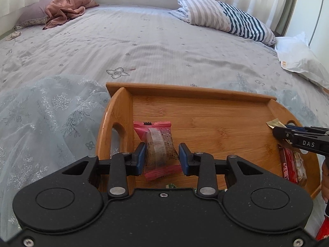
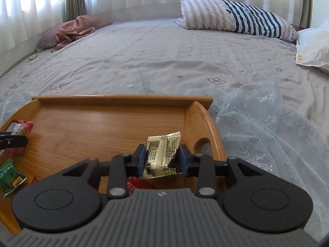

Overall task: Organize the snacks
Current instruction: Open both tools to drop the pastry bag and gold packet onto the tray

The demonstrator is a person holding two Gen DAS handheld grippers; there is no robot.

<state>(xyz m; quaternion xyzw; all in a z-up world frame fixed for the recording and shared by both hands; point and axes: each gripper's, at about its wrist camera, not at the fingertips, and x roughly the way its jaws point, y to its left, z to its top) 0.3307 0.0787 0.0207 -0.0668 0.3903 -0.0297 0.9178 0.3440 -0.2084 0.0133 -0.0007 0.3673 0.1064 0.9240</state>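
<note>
Bamboo is what the tray [image 1: 205, 113] is made of, and it sits on the bed [image 1: 144, 47] with a shiny blue cloth [image 1: 51, 113] under it. The left tool [image 1: 162, 157] is over the tray's left end, open a little, with the pink snack [image 1: 158, 144] between its blue pads [image 1: 140, 158]; the left pad looks to touch the wrapper, but the right pad has a small gap, so the snack looks let go and lies on the tray floor. The right tool [image 2: 162, 157] is at the tray's right end with the gold snack [image 2: 162, 154] between its jaws. Both pads seem to touch the wrapper (I cannot tell if they squeeze it). A green snack [image 2: 10, 175] and a red snack bar [image 1: 292, 166] lie in the tray too. To do this step well, I would open each tool a bit wider first, then lift straight up and back, so the pads do not drag the light wrappers along or push them out of place.
</note>
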